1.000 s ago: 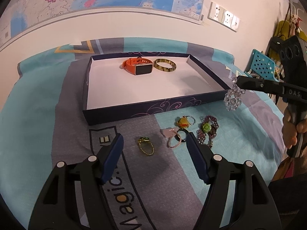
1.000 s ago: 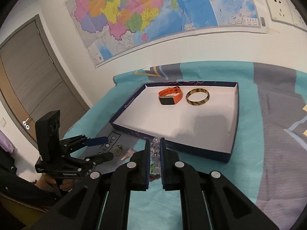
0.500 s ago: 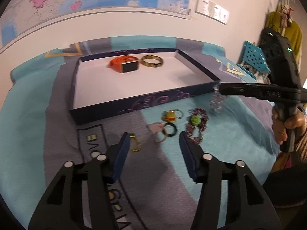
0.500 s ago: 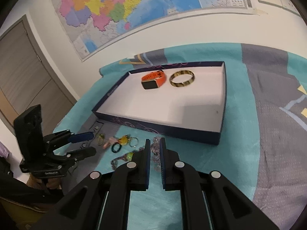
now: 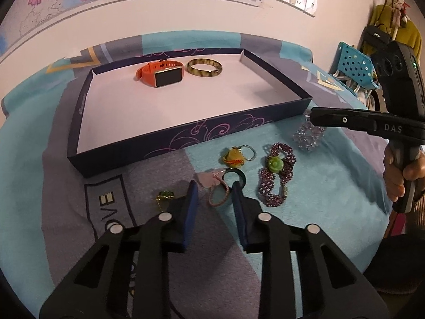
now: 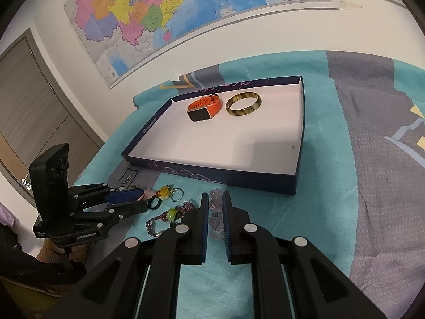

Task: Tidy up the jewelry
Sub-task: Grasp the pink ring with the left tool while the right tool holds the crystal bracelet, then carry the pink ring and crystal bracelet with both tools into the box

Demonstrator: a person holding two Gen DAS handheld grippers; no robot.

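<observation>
the right gripper point(image 6: 214, 214) has its jaws drawn close around a clear crystal bead bracelet point(image 6: 215, 219); the beads sit between the pads, and in the left wrist view the bracelet point(image 5: 308, 135) hangs at the jaw tip at right of frame, just outside the tray's near right corner. whether the pads actually press the beads cannot be told. the left gripper point(image 5: 214, 199) has its jaws released, straddling a pink cord ring point(image 5: 218, 198) in the frame's centre.

the tray point(image 5: 186, 139) fills the upper centre and already holds an orange smartwatch point(image 5: 160, 74) and a mottled bangle point(image 5: 204, 67). still on the bedspread point(image 5: 318, 186): a purple beaded bracelet point(image 5: 276, 175), a yellow charm keyring point(image 5: 235, 156), a dark green ring point(image 5: 233, 178) and a small green-stone ring point(image 5: 165, 196).

handling, judged: the crystal bracelet is light, limp and slippery, with hard round beads that may roll out of the pads. grip across one bead or the strand between two, and carry it low over the tray wall.
</observation>
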